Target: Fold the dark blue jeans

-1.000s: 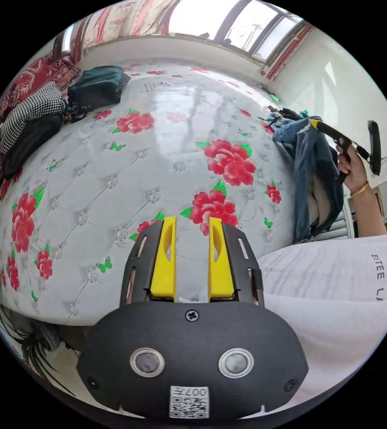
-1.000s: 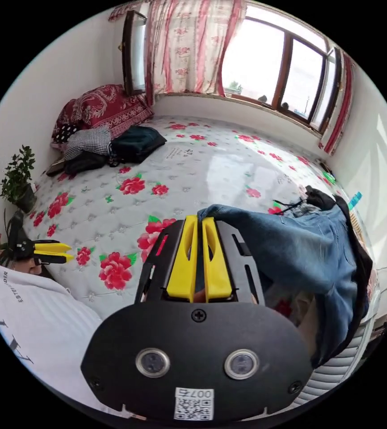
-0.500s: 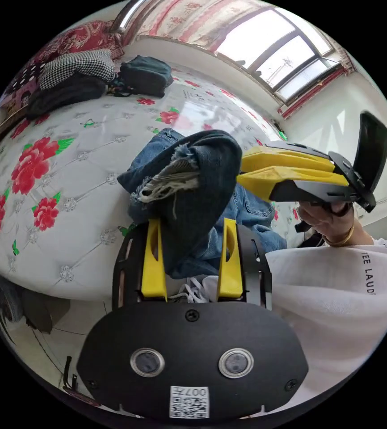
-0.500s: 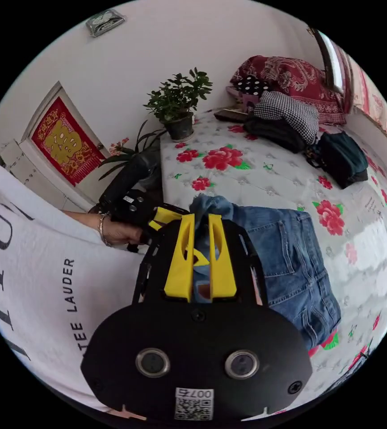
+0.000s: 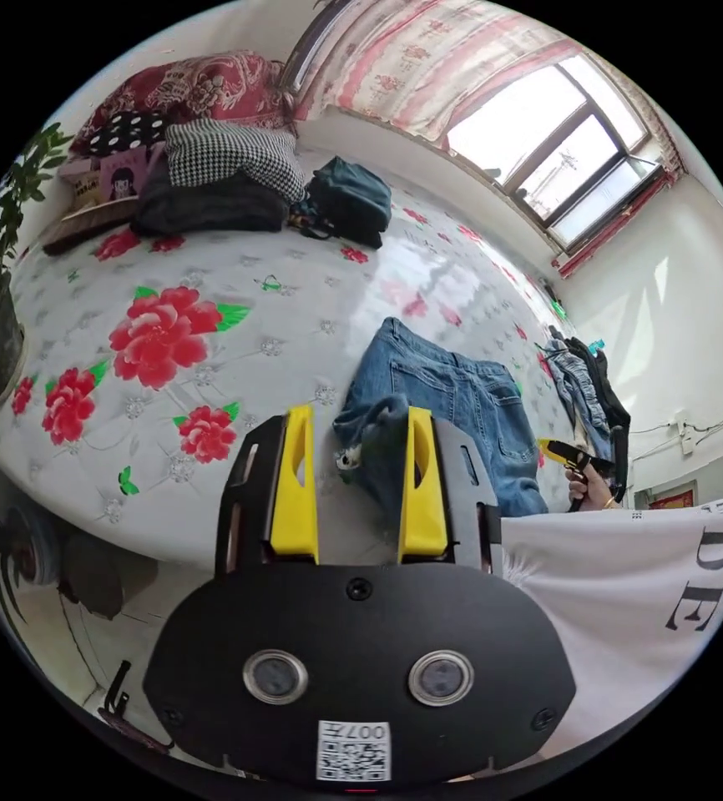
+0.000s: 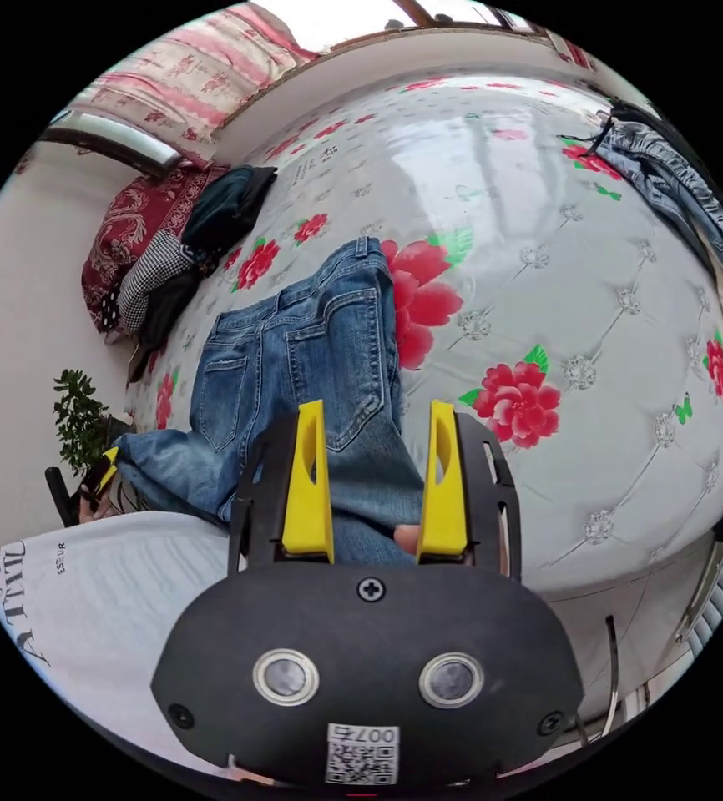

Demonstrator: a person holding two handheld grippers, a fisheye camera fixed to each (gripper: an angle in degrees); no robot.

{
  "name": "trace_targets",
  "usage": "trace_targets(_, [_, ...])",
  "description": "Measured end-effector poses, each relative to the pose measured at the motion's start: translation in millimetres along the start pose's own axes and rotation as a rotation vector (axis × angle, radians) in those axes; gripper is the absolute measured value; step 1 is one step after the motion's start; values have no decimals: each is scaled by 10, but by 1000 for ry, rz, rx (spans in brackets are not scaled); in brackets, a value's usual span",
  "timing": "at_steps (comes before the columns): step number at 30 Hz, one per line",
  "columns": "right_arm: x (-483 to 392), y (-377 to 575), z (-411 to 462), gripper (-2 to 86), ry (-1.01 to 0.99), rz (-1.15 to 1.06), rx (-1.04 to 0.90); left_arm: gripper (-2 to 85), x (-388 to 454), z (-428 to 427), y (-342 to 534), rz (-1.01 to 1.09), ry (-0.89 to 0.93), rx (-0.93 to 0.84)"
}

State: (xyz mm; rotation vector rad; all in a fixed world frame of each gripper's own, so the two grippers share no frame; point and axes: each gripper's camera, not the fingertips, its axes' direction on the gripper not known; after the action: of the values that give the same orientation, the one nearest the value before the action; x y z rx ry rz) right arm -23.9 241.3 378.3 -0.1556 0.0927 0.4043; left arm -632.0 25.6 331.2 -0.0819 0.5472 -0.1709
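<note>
The dark blue jeans (image 6: pixel 311 350) lie seat-up across the flowered bed (image 6: pixel 562 275), waistband toward the frame's top in the right gripper view, legs trailing off the near edge so I can square them; my right tongs (image 6: pixel 370 476) are spread, denim loose between the jaws; my left tongs (image 5: pixel 351 480) are spread too, a bunched hem (image 5: pixel 378 421) between them, unpinched, at centre frame.

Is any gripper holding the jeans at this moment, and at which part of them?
It seems not. Both the left gripper and the right gripper have their jaws apart, over the leg ends of the jeans, which lie on the bed.
</note>
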Motion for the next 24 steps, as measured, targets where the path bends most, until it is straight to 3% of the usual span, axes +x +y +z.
trace_targets(3, [-77,-92,354,71,-12,28,-58,146,11,-80,-226,86,84,45])
trace_targets(6, [-434,-96,276,19,-56,-10,22,170,182,156,-435,188,207,-31])
trace_targets(8, [-856,-67,55,6,-132,-121,88,183,385,373,-607,260,299,-83])
trace_targets(10, [-1587,49,-186,0,-237,-367,109,196,556,487,-786,324,398,-115])
trace_targets(14, [-2623,355,-35,-1,-399,-686,-41,238,978,666,-1242,469,599,-212])
trace_targets(18, [-3444,847,431,1,-354,-913,-191,254,1349,1157,-1249,622,402,-450])
trace_targets(20, [-3649,1007,498,4,-307,-989,-215,222,1444,1702,-936,691,185,-700])
trace_targets(24, [-3776,1160,575,28,-216,-1021,-238,178,1299,1988,-476,760,88,-785])
